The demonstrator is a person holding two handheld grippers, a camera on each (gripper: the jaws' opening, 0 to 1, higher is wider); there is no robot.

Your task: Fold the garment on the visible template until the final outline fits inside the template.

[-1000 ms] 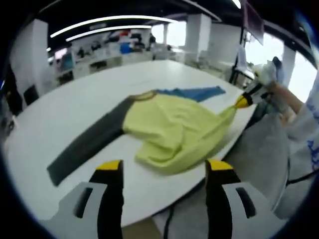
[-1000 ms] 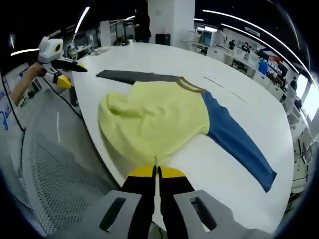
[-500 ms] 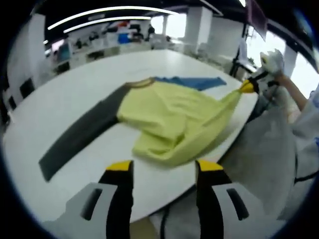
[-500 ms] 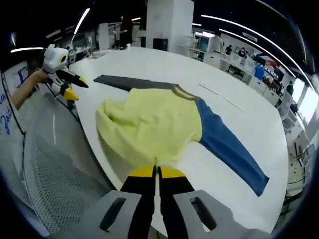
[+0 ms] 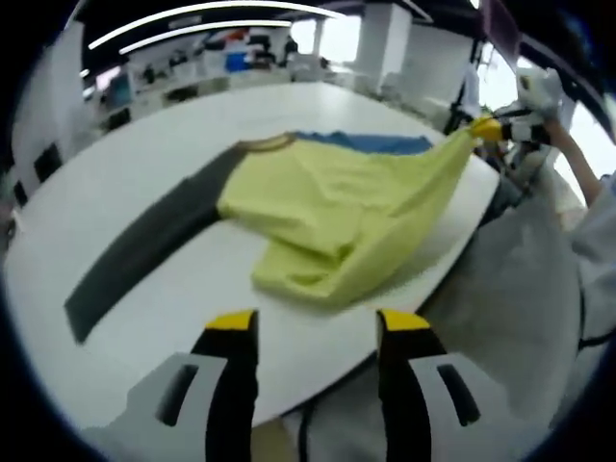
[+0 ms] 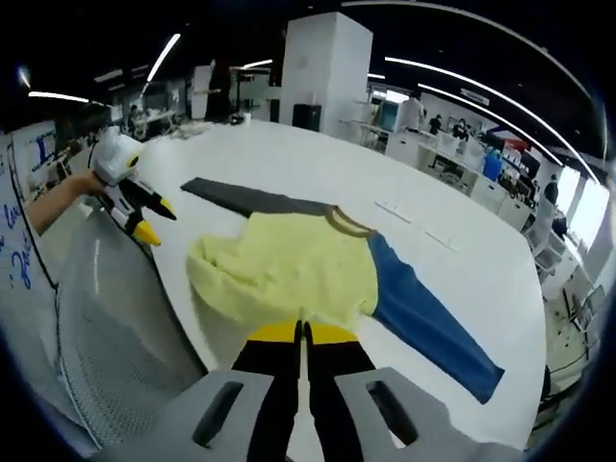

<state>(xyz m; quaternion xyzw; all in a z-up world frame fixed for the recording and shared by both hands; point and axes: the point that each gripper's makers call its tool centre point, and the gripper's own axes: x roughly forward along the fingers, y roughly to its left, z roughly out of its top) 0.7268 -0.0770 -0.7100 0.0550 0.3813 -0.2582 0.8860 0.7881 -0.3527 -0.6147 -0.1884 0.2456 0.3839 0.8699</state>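
Observation:
A long-sleeved shirt lies on the white table (image 5: pixel 144 183): yellow body (image 5: pixel 332 217), dark grey sleeve (image 5: pixel 144 255) stretched left, blue sleeve (image 5: pixel 371 144) at the far side. My left gripper (image 5: pixel 316 325) hovers open over the near table edge, just short of the rumpled yellow hem, with nothing between its jaws. My right gripper (image 5: pixel 486 126) enters from the upper right, shut on a hem corner and holding it above the table. In the right gripper view, the right gripper (image 6: pixel 303 333) pinches yellow fabric (image 6: pixel 289 274). There the grey sleeve (image 6: pixel 245 199) and blue sleeve (image 6: pixel 423 322) spread apart, and the left gripper (image 6: pixel 157 219) stands open at the left.
A grey mesh surface (image 6: pixel 106 327) sits below the curved table edge (image 6: pixel 178 318), close to the person. A person's sleeve (image 5: pixel 597 231) shows at the right. Faint marks (image 6: pixel 416 218) lie on the table beyond the collar. Desks and a white pillar (image 6: pixel 327 67) stand far behind.
My right gripper has lifted the yellow hem corner higher off the table, drawing the fabric taut. My left gripper stays open and has edged a little toward the shirt.

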